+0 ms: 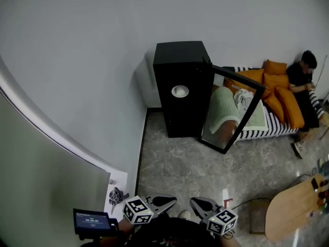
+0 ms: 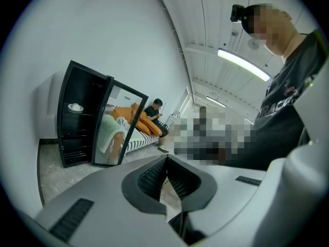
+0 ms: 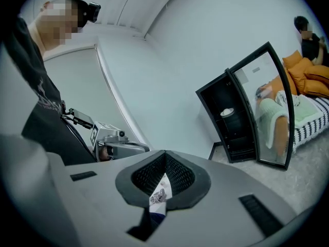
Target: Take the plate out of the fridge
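A white plate [image 1: 180, 91] lies on an upper shelf inside the black fridge [image 1: 177, 55], which stands against the far wall. Its glass door [image 1: 234, 112] is swung open to the right. The left gripper view shows the plate [image 2: 75, 107] and fridge [image 2: 72, 138] far off at the left; in the right gripper view the plate [image 3: 226, 111] is at the right. Both grippers are held low and close to my body, far from the fridge. My left gripper [image 1: 171, 200] is shut and empty. My right gripper [image 1: 194, 203] is shut as well, holding nothing.
A person [image 1: 303, 84] sits on a striped bed [image 1: 267, 127] with orange cushions [image 1: 280, 94] right of the fridge. A round wooden table [image 1: 293, 207] is at the bottom right. A small screen [image 1: 92, 221] and keys on a white sheet [image 1: 117, 194] lie at my left.
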`<control>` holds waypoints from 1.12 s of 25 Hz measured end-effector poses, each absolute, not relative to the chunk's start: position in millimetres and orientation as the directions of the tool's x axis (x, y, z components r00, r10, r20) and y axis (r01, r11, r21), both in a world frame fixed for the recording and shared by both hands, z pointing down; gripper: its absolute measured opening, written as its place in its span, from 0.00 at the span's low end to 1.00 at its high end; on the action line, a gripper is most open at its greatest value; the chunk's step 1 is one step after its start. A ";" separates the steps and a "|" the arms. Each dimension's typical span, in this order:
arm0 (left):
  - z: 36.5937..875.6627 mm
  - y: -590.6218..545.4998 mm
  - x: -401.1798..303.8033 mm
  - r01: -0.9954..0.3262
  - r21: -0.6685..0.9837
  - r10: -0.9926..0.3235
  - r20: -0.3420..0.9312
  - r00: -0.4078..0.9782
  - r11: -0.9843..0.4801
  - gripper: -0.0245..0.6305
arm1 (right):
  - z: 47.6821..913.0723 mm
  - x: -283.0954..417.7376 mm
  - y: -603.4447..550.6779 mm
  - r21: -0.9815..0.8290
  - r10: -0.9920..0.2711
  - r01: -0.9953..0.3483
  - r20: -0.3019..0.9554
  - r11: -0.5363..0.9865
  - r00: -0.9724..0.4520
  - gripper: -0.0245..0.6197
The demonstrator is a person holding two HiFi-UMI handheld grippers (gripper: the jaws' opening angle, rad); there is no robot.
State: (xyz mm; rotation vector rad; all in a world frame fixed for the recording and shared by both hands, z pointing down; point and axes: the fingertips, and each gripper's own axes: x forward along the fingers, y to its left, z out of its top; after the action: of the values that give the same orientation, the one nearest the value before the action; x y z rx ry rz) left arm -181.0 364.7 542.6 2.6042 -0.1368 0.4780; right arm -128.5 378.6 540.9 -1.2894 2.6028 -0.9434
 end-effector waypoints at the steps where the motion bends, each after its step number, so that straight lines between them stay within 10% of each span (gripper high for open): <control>1: 542.4 364.1 -176.1 -0.178 0.445 -0.008 0.358 0.934 -0.878 0.04 | 541.8 -123.1 379.2 -0.561 -0.747 -0.696 0.192 0.448 -0.636 0.04; 28: 551.9 181.0 -125.0 -0.084 0.471 0.096 0.345 0.934 -0.878 0.04 | 550.4 -74.4 219.0 -0.585 -0.815 -0.743 0.226 0.325 -0.534 0.04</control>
State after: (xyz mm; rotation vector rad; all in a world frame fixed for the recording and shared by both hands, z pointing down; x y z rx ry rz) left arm -125.0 181.0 551.9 2.5956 0.0089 0.4964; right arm -74.4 219.0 550.4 -1.4565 2.4656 -0.9965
